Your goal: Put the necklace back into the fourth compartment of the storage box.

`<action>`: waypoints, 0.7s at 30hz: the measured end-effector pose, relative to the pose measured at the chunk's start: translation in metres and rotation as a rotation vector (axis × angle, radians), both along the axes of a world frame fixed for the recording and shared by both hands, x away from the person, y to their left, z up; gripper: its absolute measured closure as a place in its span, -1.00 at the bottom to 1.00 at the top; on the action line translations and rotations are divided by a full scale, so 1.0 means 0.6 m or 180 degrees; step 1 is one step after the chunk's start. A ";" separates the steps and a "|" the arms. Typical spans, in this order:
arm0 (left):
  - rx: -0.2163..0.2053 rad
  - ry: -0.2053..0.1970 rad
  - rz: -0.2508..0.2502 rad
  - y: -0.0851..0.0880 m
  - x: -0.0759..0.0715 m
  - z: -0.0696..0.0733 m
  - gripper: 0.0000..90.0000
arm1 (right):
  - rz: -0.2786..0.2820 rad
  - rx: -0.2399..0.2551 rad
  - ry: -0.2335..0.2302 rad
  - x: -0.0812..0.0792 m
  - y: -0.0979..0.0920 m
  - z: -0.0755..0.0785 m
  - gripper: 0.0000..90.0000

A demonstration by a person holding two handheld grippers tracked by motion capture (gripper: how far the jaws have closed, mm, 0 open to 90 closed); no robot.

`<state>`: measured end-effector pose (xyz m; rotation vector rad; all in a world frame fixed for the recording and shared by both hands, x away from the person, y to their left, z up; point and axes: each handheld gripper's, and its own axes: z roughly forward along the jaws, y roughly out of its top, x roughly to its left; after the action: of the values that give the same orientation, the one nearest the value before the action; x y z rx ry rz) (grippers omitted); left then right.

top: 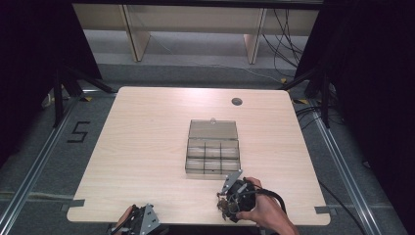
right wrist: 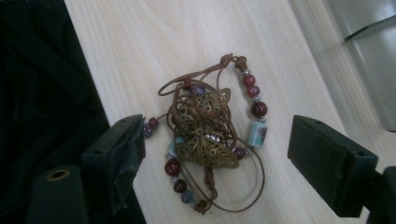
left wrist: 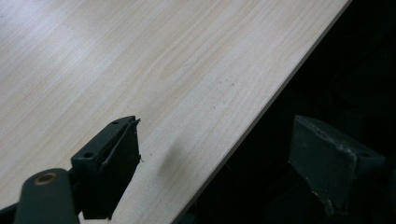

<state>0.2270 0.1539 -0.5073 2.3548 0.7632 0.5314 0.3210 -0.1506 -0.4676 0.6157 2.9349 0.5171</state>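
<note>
Right hand (top: 262, 209) enters from the near edge, angled toward the far left, holding the right gripper (right wrist: 215, 144) low over the necklace (right wrist: 210, 135). Its fingers (right wrist: 119, 158) stand wide apart, one on each side of the necklace, gripping nothing. The necklace lies bunched on the tabletop (top: 147, 147) close to the near edge, just near of the box (top: 213, 152): brown cord, red and pale blue beads, brass butterfly pendant on top.

Left gripper (left wrist: 219, 172) sits at the near left edge, tilted across the edge line; fingers wide apart, empty, one over wood, the other beyond the edge.

The box is clear plastic, lid open and laid back on the far side. Its compartments appear empty
</note>
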 end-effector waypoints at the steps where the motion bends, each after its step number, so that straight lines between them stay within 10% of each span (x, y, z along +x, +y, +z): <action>1: 0.0000 0.0000 0.0000 0.000 0.000 0.000 -0.65 | 0.0000 0.0000 0.0000 0.000 0.000 0.000 -0.54; 7: 0.0043 -0.0024 0.0006 0.000 -0.001 0.001 -0.65 | 0.0031 -0.0253 0.0114 0.012 0.011 -0.016 -0.50; 21: 0.0011 -0.0037 -0.0001 -0.001 -0.002 0.001 -0.65 | 0.0052 -0.0284 0.0209 0.021 0.020 -0.019 0.18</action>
<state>0.2256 0.1532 -0.5070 2.3530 0.7573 0.5464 0.3338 -0.1388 -0.4790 0.6099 3.0074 0.3720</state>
